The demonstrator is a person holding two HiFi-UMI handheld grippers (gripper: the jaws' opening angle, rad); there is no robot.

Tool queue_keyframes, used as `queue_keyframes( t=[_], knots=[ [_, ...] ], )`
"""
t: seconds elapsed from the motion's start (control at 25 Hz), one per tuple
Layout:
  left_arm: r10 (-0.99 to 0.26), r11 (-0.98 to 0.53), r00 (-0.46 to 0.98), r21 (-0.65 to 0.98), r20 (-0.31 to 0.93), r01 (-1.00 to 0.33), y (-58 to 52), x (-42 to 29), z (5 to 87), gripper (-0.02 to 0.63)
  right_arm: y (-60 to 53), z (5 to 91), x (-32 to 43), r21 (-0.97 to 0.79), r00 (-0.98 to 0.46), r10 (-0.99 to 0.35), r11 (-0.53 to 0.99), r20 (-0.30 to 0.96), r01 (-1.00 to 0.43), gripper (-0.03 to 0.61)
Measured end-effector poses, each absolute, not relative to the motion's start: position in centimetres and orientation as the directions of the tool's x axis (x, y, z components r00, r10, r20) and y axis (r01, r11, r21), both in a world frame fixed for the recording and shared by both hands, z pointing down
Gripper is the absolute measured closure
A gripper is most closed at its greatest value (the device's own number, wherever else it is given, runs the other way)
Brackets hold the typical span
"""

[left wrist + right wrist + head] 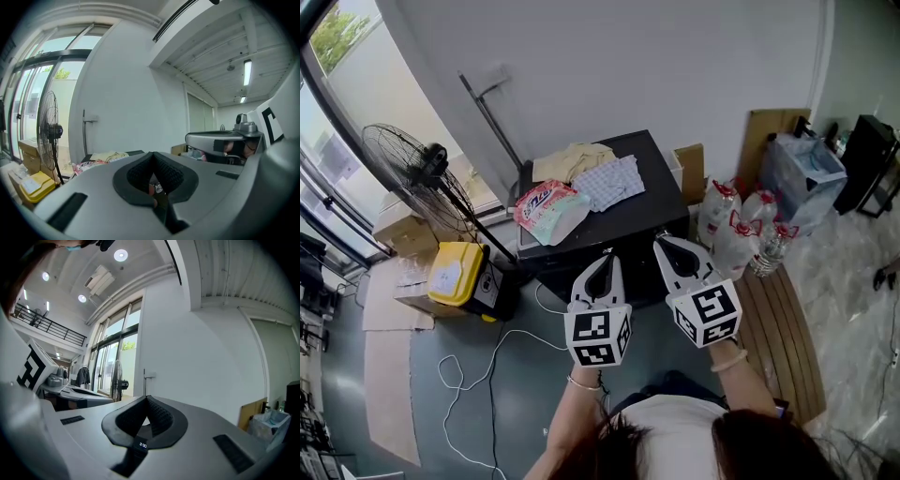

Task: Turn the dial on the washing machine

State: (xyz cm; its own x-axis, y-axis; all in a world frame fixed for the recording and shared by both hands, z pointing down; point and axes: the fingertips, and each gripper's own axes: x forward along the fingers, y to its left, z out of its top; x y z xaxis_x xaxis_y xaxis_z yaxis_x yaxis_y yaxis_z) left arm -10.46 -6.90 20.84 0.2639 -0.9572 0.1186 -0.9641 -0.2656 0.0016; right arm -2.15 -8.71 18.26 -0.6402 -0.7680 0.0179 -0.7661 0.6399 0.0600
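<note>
The washing machine (623, 225) is a black box against the wall, seen from above in the head view; I cannot see its dial. On its lid lie a beige cloth (577, 159), a checked cloth (614, 181) and a pink packet (546, 208). My left gripper (606, 260) and right gripper (662, 241) are held side by side in the air over the machine's front edge, touching nothing. Both are shut and empty. In the left gripper view the left gripper (152, 154) has its tips meeting, and the right gripper (146, 398) looks the same in its own view.
A standing fan (417, 173) and a yellow box (455, 274) are left of the machine. A white cable (487, 366) trails over the floor. Large water bottles (736, 230) and a slatted wooden board (783, 328) are on the right.
</note>
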Motion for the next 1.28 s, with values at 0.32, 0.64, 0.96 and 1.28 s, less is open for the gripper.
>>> queue_keyframes(
  t=[0.32, 0.64, 0.96, 1.28],
  knots=[
    [-0.959, -0.267, 0.265, -0.010, 0.095, -0.964, -6.8, -9.9, 19.3, 0.597, -8.2, 16.6, -1.5, 0.074, -0.641, -0.767, 0.639, -0.016, -0.766, 0.551],
    [-0.963, -0.259, 0.257, -0.013, 0.085, -0.966, -6.2, -9.5, 18.6, 0.597, -7.6, 15.7, -0.8, 0.117, -0.633, -0.773, 0.625, -0.045, -0.772, 0.551],
    [-0.965, -0.243, 0.241, -0.011, 0.100, -0.970, -5.6, -9.7, 19.0, 0.597, -7.2, 16.1, -0.6, 0.142, -0.621, -0.783, 0.611, -0.034, -0.779, 0.552],
    [-0.965, -0.240, 0.238, -0.006, 0.108, -0.971, -5.1, -9.9, 19.4, 0.597, -6.9, 16.3, -0.3, 0.116, -0.614, -0.789, 0.607, -0.035, -0.786, 0.552]
  ],
)
